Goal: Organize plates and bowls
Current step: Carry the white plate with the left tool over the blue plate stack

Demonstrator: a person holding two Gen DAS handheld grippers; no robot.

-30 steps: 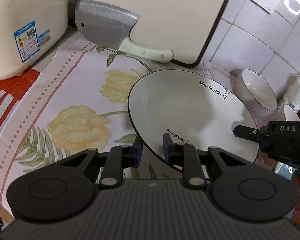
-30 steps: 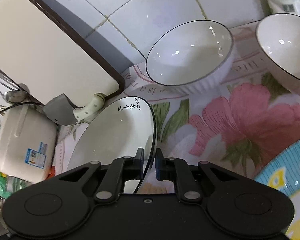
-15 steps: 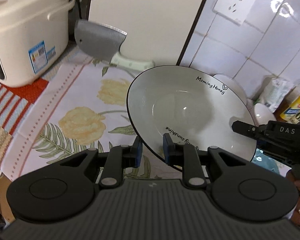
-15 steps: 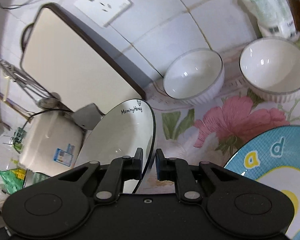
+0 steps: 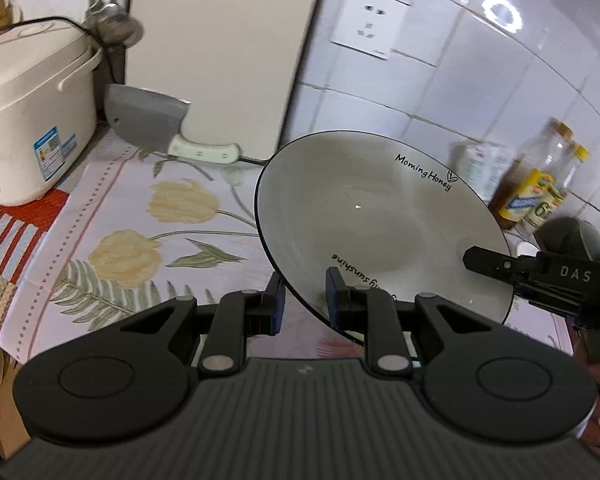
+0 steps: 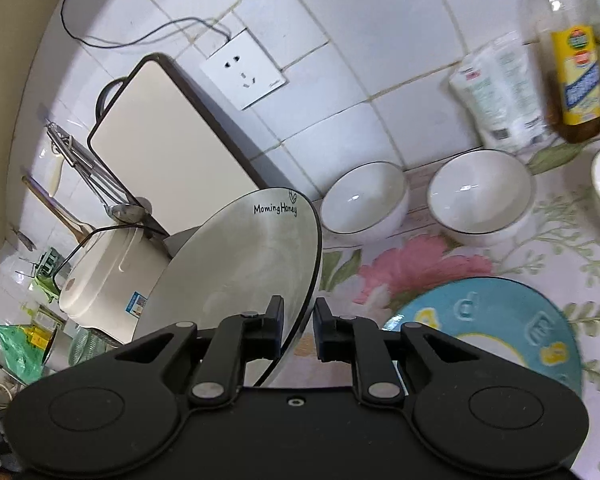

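Plate (image 5: 380, 232) gripping is what both tools are doing: the left gripper (image 5: 303, 300) is pinching the near rim of the white plate, its two fingers narrowly parted with the rim running between them, and the right gripper (image 6: 298, 328) is clamping the same plate at another part of the rim, one finger lying on the inner face and the other behind. In the left wrist view the right tool is showing as a black finger reaching in over the plate's right edge. The plate is being carried clear of the tabletop (image 5: 112, 200), tilted steeply with its printed face turned toward the left camera, so it is hanging between the two hands.

Past it, seen from the right wrist, a blue plate (image 6: 488, 320) is lying flat on the flowered cloth just right of the right gripper and below the held rim; that looks like the likely stacking spot, which would put the coming move rightward and down, with the right hand nearer. Farther back, three white bowls (image 6: 364, 200) are standing in a row near the tiled wall, well apart from the held plate. Behind the plate a cutting board (image 5: 220, 52) is leaning against the wall, with a cleaver (image 5: 148, 120) and a rice cooker (image 5: 28, 120) to the left
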